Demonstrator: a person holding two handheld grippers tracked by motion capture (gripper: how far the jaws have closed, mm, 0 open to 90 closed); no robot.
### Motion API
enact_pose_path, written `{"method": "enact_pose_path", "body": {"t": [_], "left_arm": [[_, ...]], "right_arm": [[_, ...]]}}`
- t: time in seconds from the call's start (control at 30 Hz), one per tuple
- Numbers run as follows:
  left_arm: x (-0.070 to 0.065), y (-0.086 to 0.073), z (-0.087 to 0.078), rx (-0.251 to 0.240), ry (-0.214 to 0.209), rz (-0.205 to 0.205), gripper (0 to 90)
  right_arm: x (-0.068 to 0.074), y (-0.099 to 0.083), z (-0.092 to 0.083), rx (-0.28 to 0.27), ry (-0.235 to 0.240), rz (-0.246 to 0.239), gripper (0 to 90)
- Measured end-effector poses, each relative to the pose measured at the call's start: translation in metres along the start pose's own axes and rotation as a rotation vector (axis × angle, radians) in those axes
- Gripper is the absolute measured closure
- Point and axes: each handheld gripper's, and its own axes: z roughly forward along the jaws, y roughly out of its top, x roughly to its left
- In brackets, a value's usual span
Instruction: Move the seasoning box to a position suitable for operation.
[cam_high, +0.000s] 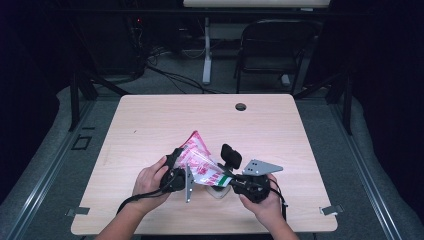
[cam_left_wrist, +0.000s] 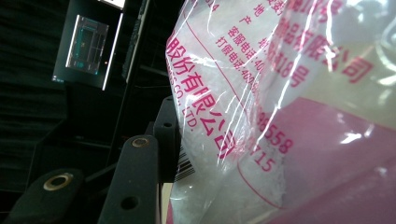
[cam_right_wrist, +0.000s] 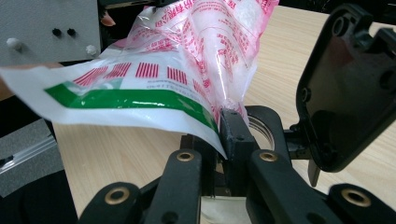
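A clear plastic bag with pink print and a green stripe, holding white grains, hangs just above the table between both grippers. My left gripper is shut on the bag's bulky left part. In the left gripper view one black finger presses against the bag, and the other jaw is hidden behind it. My right gripper is shut on the bag's lower right corner. In the right gripper view this gripper pinches the white and green edge of the bag.
A black paddle-shaped plate stands on a small pale base just right of the bag. The wooden table has a cable hole at the back. A dark chair stands beyond the table.
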Motion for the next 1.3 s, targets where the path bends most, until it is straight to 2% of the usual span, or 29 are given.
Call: {"method": "enact_pose_path", "body": {"t": [0.1,0.6,0.7,1.03,1.3], "left_arm": [[-0.0001,0.0014,0.0004,0.0,0.008,0.012,63.0],[-0.0007,0.0016,-0.0008,0.004,0.027,0.049,63.1],[-0.0003,0.001,-0.001,0.012,0.017,0.05,63.1],[0.0006,-0.0015,-0.0012,0.018,0.026,0.061,63.3],[0.0013,-0.0033,-0.0013,0.031,0.036,0.067,63.4]], "right_arm": [[-0.0013,-0.0023,0.0005,-0.007,0.001,0.015,85.6],[-0.0007,-0.0071,0.0037,0.002,-0.004,0.002,85.5],[-0.0005,-0.0075,0.0041,0.004,-0.003,-0.001,84.2],[0.0027,-0.0078,0.0026,-0.013,-0.009,-0.012,78.5],[0.0045,-0.0072,-0.0003,-0.02,-0.014,-0.022,79.7]]}}
